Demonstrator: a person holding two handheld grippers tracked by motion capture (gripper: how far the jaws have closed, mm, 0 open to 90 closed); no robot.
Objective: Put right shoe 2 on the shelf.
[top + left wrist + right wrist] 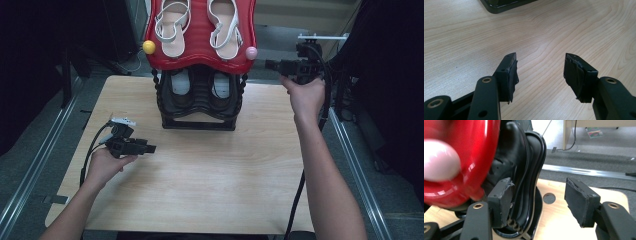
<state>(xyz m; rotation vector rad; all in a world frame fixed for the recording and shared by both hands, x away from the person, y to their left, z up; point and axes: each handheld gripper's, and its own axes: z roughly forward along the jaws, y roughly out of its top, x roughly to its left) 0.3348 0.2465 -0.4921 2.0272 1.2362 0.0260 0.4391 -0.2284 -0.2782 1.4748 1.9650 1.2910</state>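
No legible text, label, brand, number or sign found on any surface, near the fingers or beyond them.

Two bare forearms, no sleeves. Left gripper [150, 148]: black, boxy body, grey three-cornered plate on top, black cable looping back beside the wrist. Left gripper view: two matte black jaws, each ending in a block faced with a dark, frayed pad [513, 75]; brass-coloured rivets at the linkage joints. Right gripper [268, 64]: likewise black, pale plate above, thick black cable trailing down along the forearm. Right gripper view: same brass rivets, worn grey-black pads [503, 203] with ragged edges.
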